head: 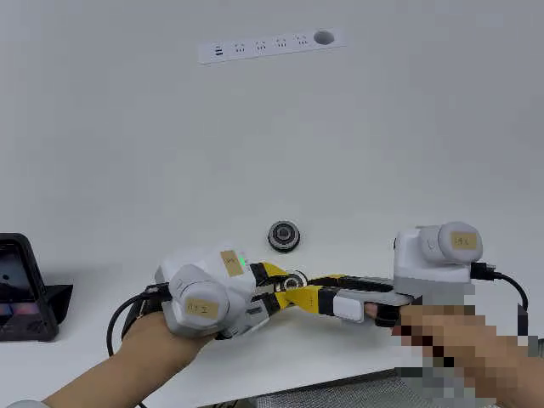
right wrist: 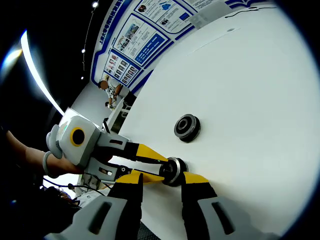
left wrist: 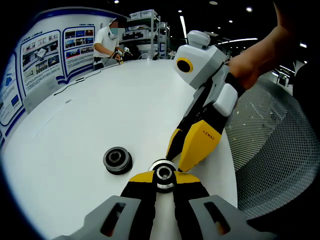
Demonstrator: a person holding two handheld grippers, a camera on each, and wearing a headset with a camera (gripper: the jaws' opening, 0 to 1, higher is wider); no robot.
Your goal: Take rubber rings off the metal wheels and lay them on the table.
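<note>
left gripper (left wrist: 165,176) has its jaws clamped on a metal wheel (head: 295,280) near the table (head: 357,170) front edge. right gripper (right wrist: 167,177) comes in from the opposite side, jaws narrow around that same wheel; we can't tell if they pinch it. both point at each other, low, tips meeting. second wheel (head: 284,235) lies on the table just behind.

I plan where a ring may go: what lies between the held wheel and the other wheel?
Nothing; in the left gripper view, bare table separates the held wheel from the other wheel.
</note>
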